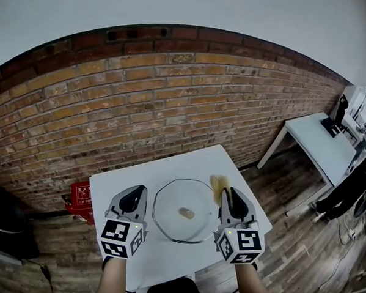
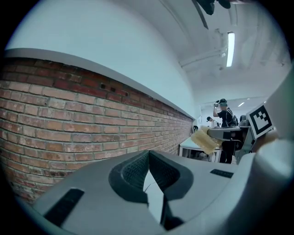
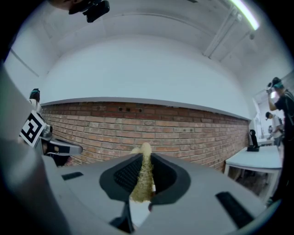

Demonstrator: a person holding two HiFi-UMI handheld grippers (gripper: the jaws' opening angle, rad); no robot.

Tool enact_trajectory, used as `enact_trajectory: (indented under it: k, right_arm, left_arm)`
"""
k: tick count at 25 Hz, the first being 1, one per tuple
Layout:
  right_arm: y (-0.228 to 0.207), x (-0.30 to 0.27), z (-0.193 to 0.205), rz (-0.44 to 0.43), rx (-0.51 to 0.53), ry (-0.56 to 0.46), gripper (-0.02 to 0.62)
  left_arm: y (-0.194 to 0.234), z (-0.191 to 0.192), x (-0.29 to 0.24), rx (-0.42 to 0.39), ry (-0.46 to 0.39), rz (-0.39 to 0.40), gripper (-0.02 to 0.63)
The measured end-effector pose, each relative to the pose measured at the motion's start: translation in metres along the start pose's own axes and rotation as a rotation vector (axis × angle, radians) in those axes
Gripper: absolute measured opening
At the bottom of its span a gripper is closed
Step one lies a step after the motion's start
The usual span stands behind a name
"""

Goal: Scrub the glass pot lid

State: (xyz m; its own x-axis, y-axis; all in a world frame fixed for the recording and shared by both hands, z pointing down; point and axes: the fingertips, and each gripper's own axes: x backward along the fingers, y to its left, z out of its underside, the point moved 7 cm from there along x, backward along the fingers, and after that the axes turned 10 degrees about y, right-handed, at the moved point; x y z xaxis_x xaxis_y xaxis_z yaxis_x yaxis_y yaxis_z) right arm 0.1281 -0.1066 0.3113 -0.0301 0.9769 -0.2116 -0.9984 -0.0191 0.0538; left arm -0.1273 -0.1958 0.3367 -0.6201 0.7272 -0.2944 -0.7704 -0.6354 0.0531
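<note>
Two hand-held grippers flank a glass pot lid (image 1: pixel 172 203) that lies flat at the centre of a white table (image 1: pixel 172 168), its small knob (image 1: pixel 187 213) facing up. The left gripper (image 1: pixel 135 192) stands just beside the lid's rim at 9 o'clock; in the left gripper view its ribbed pads (image 2: pixel 135 170) meet at the tips with nothing between them. The right gripper (image 1: pixel 227 193) stands at the lid's 3 o'clock, its jaws pinching a yellowish fibrous sponge (image 1: pixel 218 184) whose free end projects past the fingertips toward 12 o'clock. In the right gripper view the sponge (image 3: pixel 144 176) is squeezed thin between the two pads and rises above them. Both grippers point at a brick wall (image 1: pixel 138 102) beyond the table. A red box (image 1: pixel 82 200) sits on the floor at the table's 9 o'clock, and a second white table (image 1: pixel 320 142) stands toward 2 o'clock.
</note>
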Motion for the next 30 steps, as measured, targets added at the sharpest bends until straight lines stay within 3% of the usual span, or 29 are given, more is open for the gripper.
enact_trajectory:
  k: [14, 30]
  right_arm:
    - [-0.017, -0.031, 0.0, -0.142, -0.009, -0.002, 0.058]
    - [-0.017, -0.062, -0.002, -0.165, -0.005, 0.011, 0.058]
  left_arm:
    - [-0.017, -0.005, -0.013, 0.01, 0.016, -0.09, 0.009]
    - [-0.001, -0.007, -0.037, 0.018, 0.027, -0.097, 0.009]
